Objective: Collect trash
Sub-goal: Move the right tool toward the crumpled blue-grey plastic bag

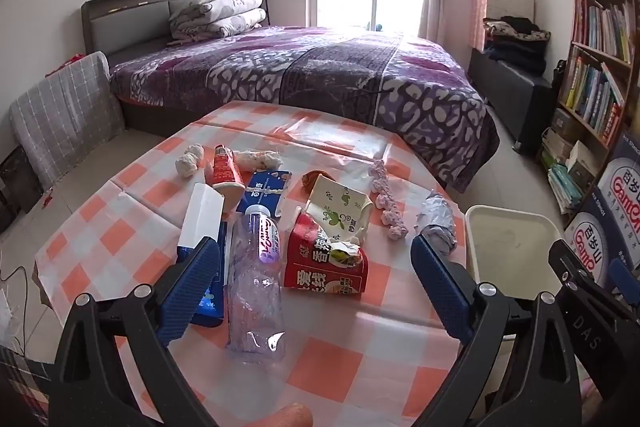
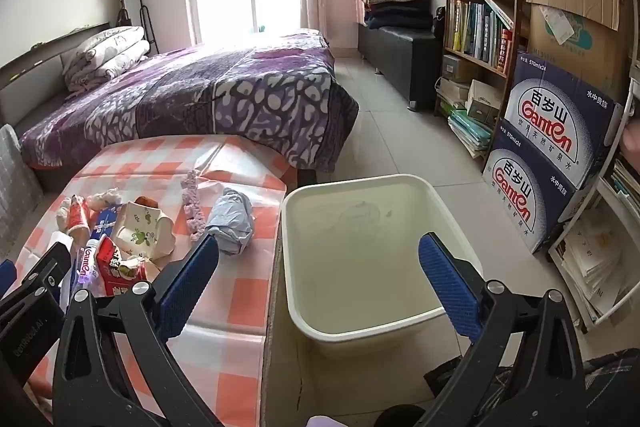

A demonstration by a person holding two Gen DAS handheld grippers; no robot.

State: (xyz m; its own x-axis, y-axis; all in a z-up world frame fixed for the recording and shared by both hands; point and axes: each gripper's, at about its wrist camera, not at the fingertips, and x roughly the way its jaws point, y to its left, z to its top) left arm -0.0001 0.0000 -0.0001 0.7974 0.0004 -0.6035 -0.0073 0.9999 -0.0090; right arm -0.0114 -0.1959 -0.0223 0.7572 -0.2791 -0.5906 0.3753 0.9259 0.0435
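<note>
Left gripper fingers wide apart, empty, crushed clear plastic bottle between them mid-surface; right gripper fingers wide, empty, over cream plastic bin.

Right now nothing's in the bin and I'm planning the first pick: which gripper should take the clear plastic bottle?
Left. The left gripper hangs open right over the clear plastic bottle; the right gripper faces the white bin.

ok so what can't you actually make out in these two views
- Blue and white box, left wrist view: near end hidden behind the left gripper's blue finger pad.
- Clear plastic bottle, right wrist view: mostly covered by the other gripper's black body.
- White bin, left wrist view: near corner cut off by the gripper frame.
- Bin's bottom: faint marks, unclear.
</note>
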